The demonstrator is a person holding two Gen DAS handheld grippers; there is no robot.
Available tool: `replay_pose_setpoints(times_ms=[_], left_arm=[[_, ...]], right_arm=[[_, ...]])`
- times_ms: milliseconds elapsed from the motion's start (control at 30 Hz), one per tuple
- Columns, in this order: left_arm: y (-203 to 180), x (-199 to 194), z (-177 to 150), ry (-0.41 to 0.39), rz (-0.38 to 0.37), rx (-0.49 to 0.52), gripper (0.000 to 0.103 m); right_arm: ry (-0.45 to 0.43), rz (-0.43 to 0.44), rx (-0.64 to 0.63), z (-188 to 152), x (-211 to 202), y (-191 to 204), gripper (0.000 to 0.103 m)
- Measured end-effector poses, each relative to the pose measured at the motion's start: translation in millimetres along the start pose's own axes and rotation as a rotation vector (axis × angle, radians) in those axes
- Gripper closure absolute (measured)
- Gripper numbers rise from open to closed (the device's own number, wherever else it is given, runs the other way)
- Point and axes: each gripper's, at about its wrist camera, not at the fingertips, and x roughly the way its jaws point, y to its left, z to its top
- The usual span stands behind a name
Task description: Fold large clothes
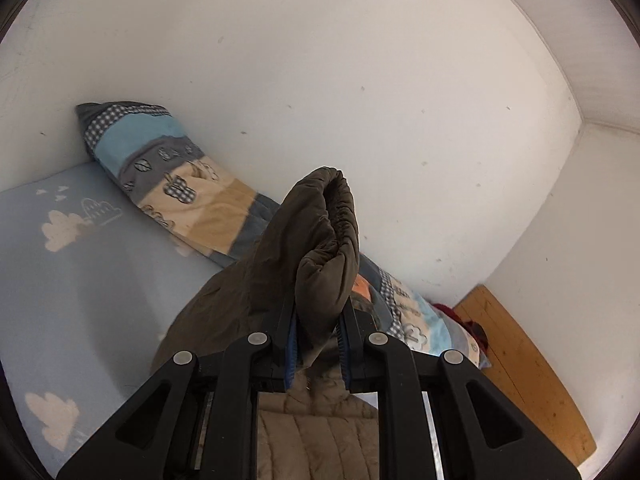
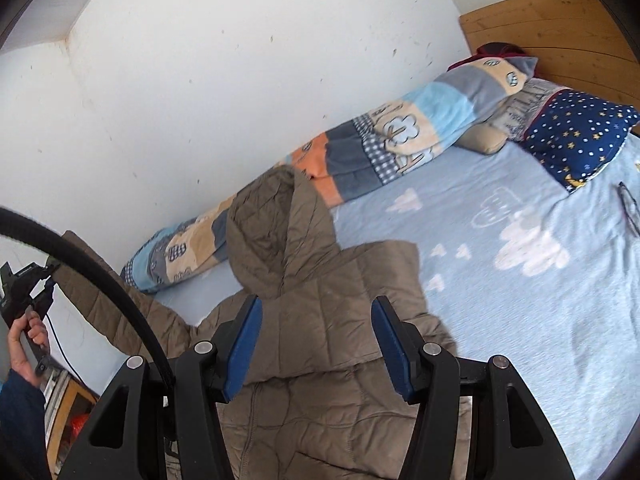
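A brown quilted hooded jacket point(image 2: 320, 320) lies on the light blue bed sheet point(image 2: 520, 280), hood toward the wall. My left gripper point(image 1: 318, 320) is shut on the elastic cuff of the jacket's sleeve point(image 1: 320, 248) and holds it raised above the bed. In the right wrist view that gripper point(image 2: 38, 292) shows at the far left, with the sleeve point(image 2: 100, 300) stretched up to it. My right gripper point(image 2: 316, 340) is open and empty, hovering just above the jacket's shoulders below the hood point(image 2: 280, 236).
A rolled patchwork blanket point(image 2: 360, 148) lies along the white wall point(image 2: 240, 80). A star-patterned navy pillow point(image 2: 576, 140) and a wooden headboard point(image 2: 560, 32) are at the far right. Glasses point(image 2: 628, 208) lie on the sheet. A black cable point(image 2: 100, 280) crosses the left.
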Motion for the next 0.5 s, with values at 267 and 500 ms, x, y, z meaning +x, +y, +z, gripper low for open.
replay_pose_setpoints(times_ms=[267, 500], left_arm=[[-83.2, 74.9, -94.3, 0.173, -0.062, 0.063, 0.087], [-102.5, 150.6, -208.1, 0.36, -0.028, 0.089, 0.087]], right_arm=[[-0.068, 0.003, 0.054, 15.3, -38.9, -31.6, 0.041], [-0.093, 0.013, 0.067, 18.7, -57.7, -43.3, 0.041]])
